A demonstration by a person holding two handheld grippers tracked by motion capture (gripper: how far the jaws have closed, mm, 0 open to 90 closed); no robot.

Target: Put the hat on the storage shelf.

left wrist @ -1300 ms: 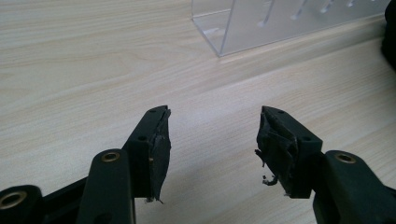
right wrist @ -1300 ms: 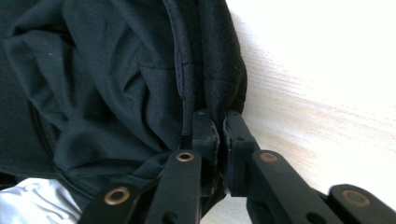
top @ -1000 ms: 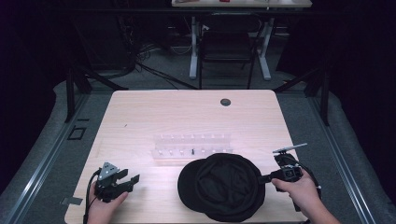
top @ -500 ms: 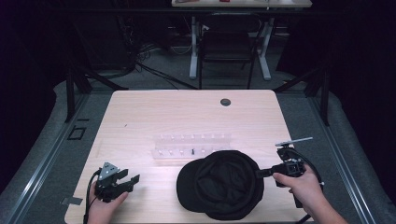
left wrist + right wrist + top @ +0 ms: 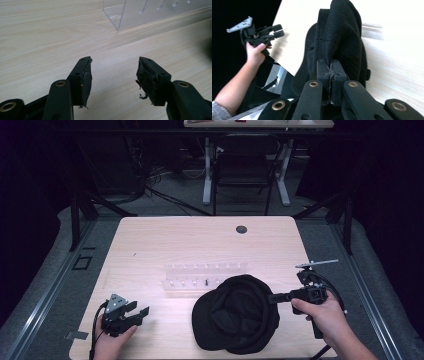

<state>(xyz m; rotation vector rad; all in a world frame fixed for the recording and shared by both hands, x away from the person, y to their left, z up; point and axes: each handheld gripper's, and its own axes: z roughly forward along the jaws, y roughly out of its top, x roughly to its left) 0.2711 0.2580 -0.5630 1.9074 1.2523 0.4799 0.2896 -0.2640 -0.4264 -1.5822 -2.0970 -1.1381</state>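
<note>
A black cap (image 5: 235, 316) lies near the front edge of the wooden table (image 5: 200, 245), right of centre. My right gripper (image 5: 272, 298) holds it at its right edge, jaws shut on the black fabric (image 5: 338, 37), and the right gripper view looks along the lifted cloth. My left gripper (image 5: 141, 312) rests low over the front left of the table, a hand around it. Its jaws stand open with nothing between them (image 5: 113, 75); the pads (image 5: 86, 80) look worn. That same left gripper (image 5: 277, 30) appears far off in the right gripper view.
A clear plastic rack (image 5: 202, 275) with small pegs stands at the table's middle, just behind the cap; its corner (image 5: 130, 15) shows ahead of the left jaws. A dark round hole (image 5: 241, 229) sits at the table's back. Desk legs and a chair stand beyond.
The right gripper has pulled the cap's edge, and the cap has turned from inside-up to folded with its crown showing. The left gripper has stayed put.
</note>
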